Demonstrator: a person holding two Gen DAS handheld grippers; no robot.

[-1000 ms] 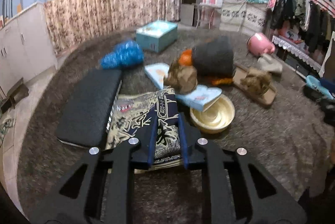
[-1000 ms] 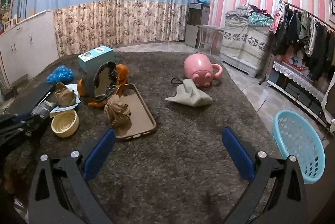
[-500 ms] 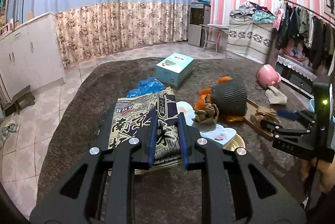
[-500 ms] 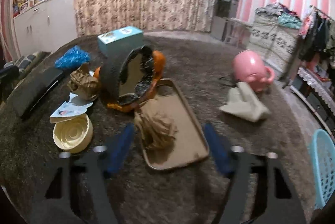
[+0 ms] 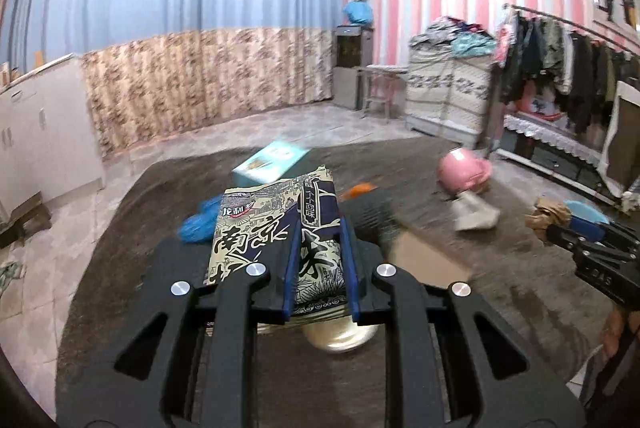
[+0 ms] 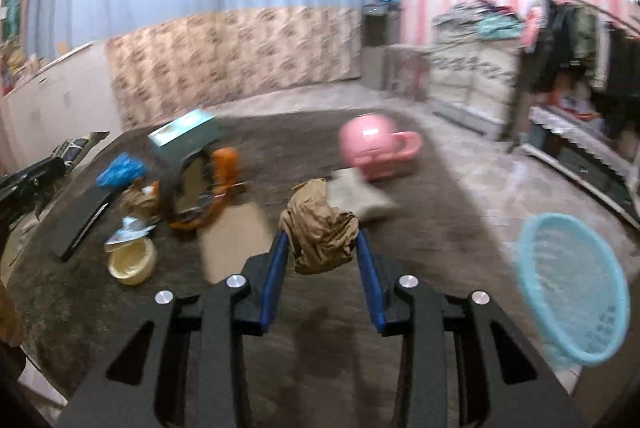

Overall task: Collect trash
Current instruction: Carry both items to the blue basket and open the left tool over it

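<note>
My left gripper [image 5: 318,228] is shut on a printed snack bag [image 5: 256,228] and holds it up above the dark carpet. My right gripper [image 6: 322,240] is shut on a crumpled brown paper ball [image 6: 320,228], lifted off the carpet; it also shows at the right edge of the left wrist view [image 5: 548,214]. A light blue basket [image 6: 572,296] stands at the right, close to my right gripper. More trash lies on the carpet: a second brown paper ball [image 6: 138,198], a blue plastic bag [image 6: 120,168] and a torn paper scrap [image 6: 128,230].
On the carpet lie a cream bowl [image 6: 132,262], a brown tray [image 6: 236,240], a teal box [image 6: 184,132], a dark mesh item with orange trim [image 6: 200,184], a pink pot [image 6: 372,144], a grey cloth [image 6: 360,194] and a black keyboard [image 6: 82,218]. A clothes rack [image 5: 568,68] stands at the right.
My right gripper closed on the brown paper ball and lifted it off the tray, swinging right toward the basket. My left gripper raised the snack bag higher.
</note>
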